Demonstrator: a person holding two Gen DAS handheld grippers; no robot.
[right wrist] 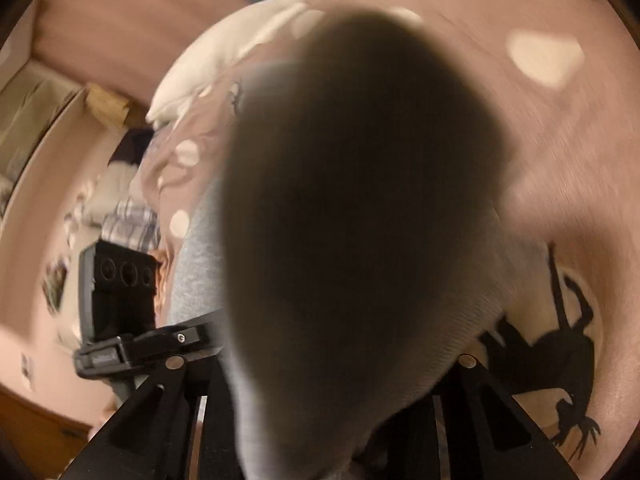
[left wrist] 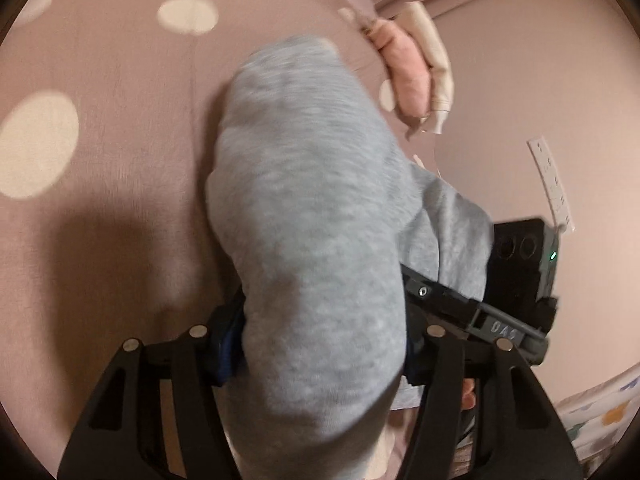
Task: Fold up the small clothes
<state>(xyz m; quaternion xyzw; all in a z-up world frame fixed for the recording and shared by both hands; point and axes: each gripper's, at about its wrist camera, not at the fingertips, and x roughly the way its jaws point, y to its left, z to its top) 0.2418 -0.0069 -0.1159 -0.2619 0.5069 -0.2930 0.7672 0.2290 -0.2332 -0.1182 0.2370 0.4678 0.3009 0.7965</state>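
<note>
Over the bedspread: both grippers carry one light grey knit garment (left wrist: 316, 216) above a dusty-pink bedspread with cream oval dots (left wrist: 100, 120).
Landmark: the grey garment; every place below is given from it.
Garment, left wrist view: a bulging fold of it rises between the fingers and runs up the middle of the frame, blurred at its far end.
Garment, right wrist view: the cloth (right wrist: 352, 216) sits so near the lens that it reads as a dark, unfocused mass; ribbed knit shows only at its lower right edge.
Left gripper (left wrist: 320, 344): fingers stand on either side of the fold with blue pads (left wrist: 228, 352) against the cloth, clamped on the garment.
Right gripper (right wrist: 340, 360): jaws narrow, cloth bunched between them; probably clamped, though the pads are hidden by fabric.
Other device: the right gripper's black body (left wrist: 516, 280) shows just right of the garment.
Right of the garment, far side: a small pink folded cloth (left wrist: 404, 76) beside a cream one (left wrist: 432, 60).
Below right of the garment: a black animal silhouette print (right wrist: 556, 360) on the bedspread.
Left of the garment: a white rumpled pillow or duvet (right wrist: 224, 56).
</note>
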